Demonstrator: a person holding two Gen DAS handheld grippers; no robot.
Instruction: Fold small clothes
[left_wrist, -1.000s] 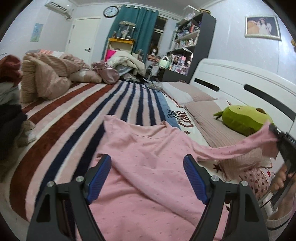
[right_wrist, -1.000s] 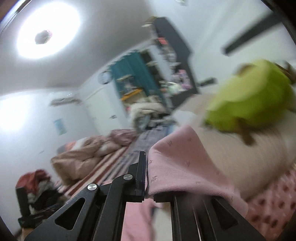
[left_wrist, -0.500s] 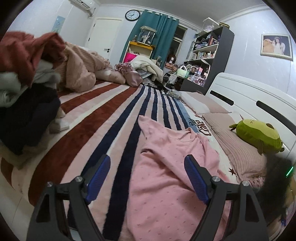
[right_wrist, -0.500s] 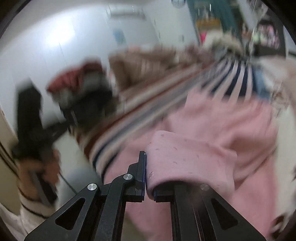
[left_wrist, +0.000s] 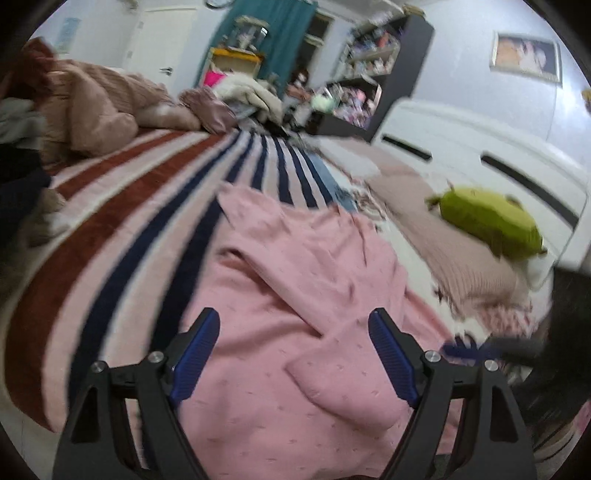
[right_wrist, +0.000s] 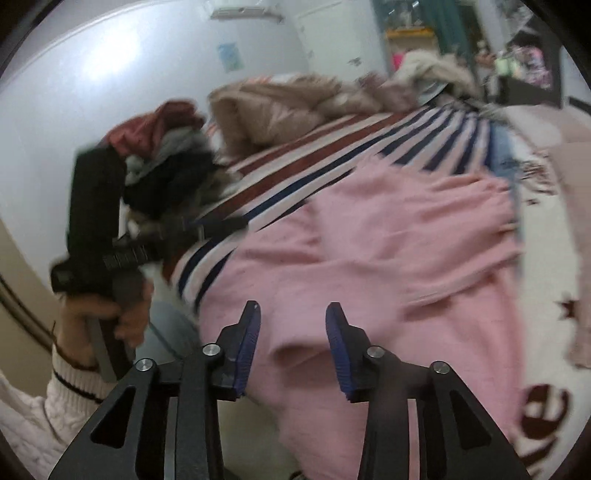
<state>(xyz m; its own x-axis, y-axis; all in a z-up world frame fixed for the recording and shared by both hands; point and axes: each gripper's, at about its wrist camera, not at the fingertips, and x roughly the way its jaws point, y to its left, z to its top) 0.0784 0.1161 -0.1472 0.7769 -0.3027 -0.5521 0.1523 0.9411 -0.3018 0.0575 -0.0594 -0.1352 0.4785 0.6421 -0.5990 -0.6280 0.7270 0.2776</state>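
On striped bed, pink shirt (left_wrist: 295, 295) soft, light, probably limp; grip hem edge; left gripper (left_wrist: 294, 350), right gripper (right_wrist: 293, 341) fingers spread, empty

1. My left wrist view sits low and close over the pink garment (left_wrist: 295, 295), facing up the striped bed toward the bookshelf (left_wrist: 369, 85).
2. My right wrist view looks across the same garment (right_wrist: 388, 258) toward the clothes pile (right_wrist: 166, 155); both share it.

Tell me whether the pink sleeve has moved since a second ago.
Yes. The pink sleeve went from stretched out toward the green plush to folded across the shirt body, released by the open right gripper.
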